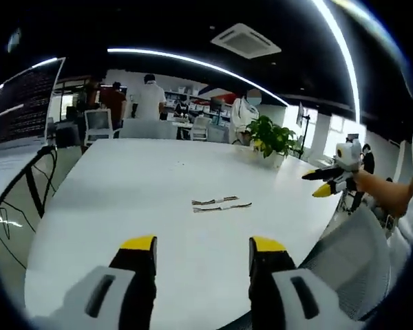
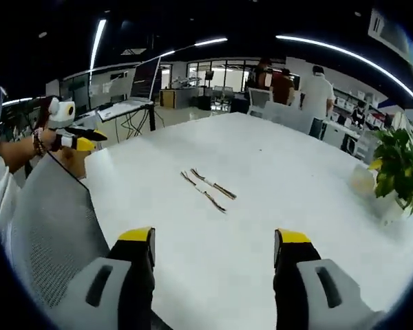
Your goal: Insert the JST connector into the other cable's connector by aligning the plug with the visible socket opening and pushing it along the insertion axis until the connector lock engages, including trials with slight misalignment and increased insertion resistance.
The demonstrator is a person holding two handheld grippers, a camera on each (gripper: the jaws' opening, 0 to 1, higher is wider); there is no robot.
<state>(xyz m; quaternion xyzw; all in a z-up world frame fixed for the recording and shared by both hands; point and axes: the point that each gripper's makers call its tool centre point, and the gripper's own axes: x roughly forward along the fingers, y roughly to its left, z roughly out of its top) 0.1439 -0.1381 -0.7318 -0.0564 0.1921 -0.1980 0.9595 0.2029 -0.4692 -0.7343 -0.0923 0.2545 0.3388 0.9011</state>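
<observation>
Left gripper view: the two cables (image 1: 221, 203) lie side by side, just apart, mid-table beyond the left gripper (image 1: 202, 249), near the potted plant (image 1: 270, 137). Both the left and right gripper (image 2: 213, 242) stand wide and empty. Recommended: grasp each cable just behind its connector, keeping the socket opening visible for alignment.

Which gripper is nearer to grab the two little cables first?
Hard to call, perhaps right. The two thin cables lie side by side on the white table, ahead of both open grippers: right, left. Neither touches them.
</observation>
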